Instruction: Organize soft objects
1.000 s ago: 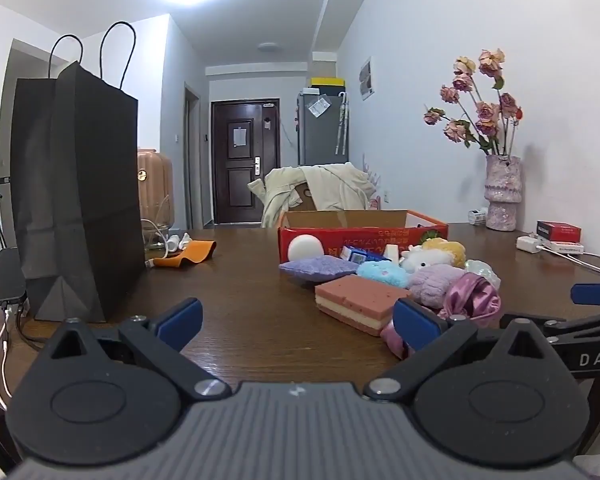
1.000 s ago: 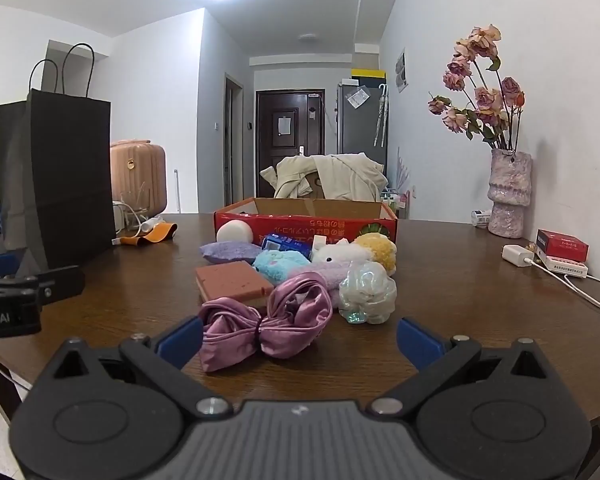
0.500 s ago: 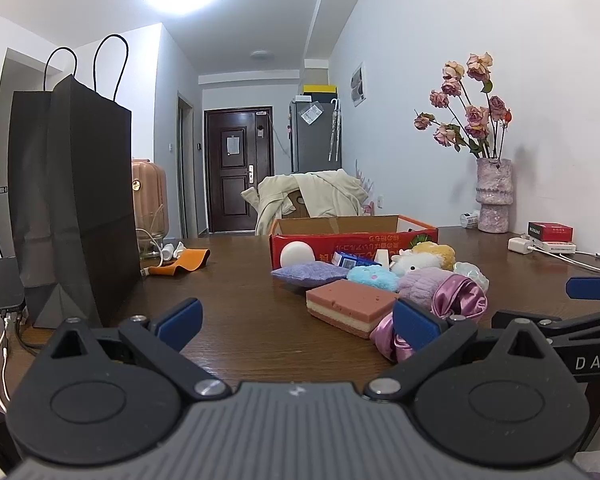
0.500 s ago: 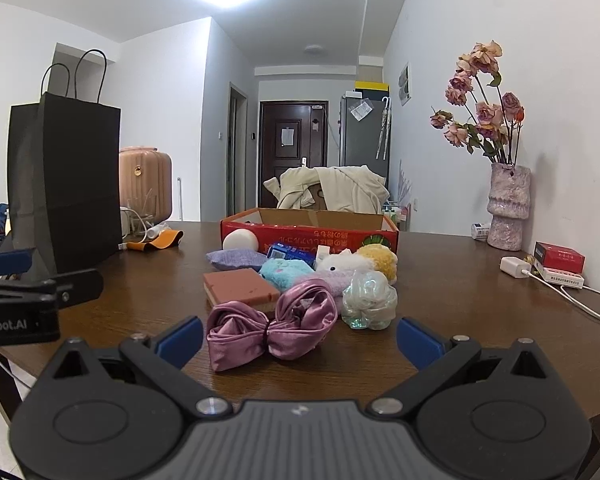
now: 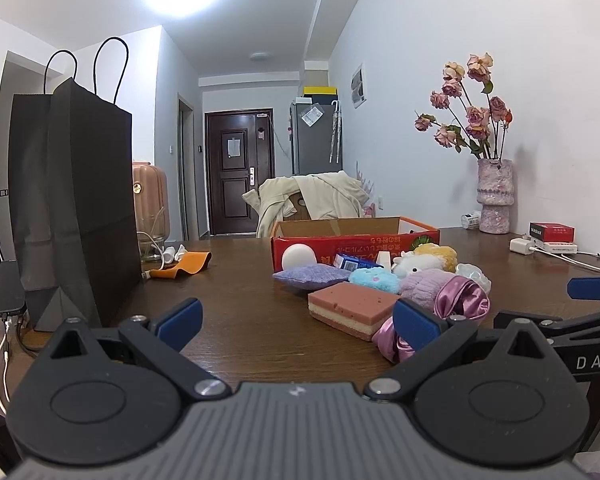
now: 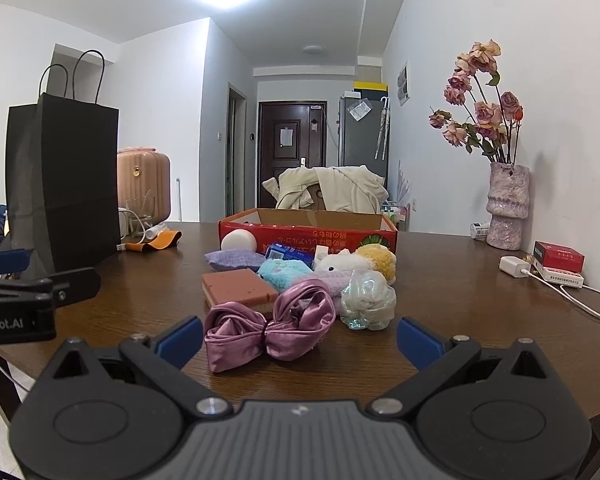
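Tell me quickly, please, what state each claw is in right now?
Left claw: open, holding nothing.
Right claw: open, holding nothing.

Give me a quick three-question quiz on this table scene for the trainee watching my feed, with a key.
1. True or false: the right gripper is shut on the purple satin bow.
2. Which item lies nearest the right gripper? A) white ball B) purple satin bow C) lavender pillow
3. Fill in: the black paper bag stands on the ____ side of the table, as the left wrist view shows it.

Key
1. False: both the right and left gripper are open and hold nothing.
2. B
3. left
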Demonstrator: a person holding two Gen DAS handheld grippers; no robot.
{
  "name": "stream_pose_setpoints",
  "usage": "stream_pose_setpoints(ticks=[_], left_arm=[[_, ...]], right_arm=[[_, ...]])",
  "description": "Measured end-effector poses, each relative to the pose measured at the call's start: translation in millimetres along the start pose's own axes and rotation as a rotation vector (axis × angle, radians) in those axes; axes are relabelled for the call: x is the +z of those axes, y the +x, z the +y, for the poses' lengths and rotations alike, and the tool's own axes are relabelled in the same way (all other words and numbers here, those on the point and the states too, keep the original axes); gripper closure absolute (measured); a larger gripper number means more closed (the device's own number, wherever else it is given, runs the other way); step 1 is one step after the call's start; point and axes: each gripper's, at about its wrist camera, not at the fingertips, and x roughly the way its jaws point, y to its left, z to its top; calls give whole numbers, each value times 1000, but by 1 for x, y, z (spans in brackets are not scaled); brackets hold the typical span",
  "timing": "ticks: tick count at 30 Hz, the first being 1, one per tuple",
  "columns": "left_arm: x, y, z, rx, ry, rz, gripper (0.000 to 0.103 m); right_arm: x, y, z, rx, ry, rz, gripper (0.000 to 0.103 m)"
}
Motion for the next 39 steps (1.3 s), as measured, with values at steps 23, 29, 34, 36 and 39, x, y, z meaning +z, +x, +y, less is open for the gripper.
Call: stream_pose_setpoints(ticks=[23,29,34,36,39], left_arm=[[0,-1,1,2,0,-3,0],[0,-1,0,3,0,-3,0],[0,-1,0,3,0,-2,0],[0,-1,0,3,0,-2,0],[-1,-1,0,2,1,-1,0]], right_arm=[[-1,4,-3,-4,6,9,0],[-1,4,-3,-4,6,10,0],[-2,5,-3,-5,7,11,0],[-2,6,-3,-5,7,12,0],[-2,6,-3,-5,6,12,0]])
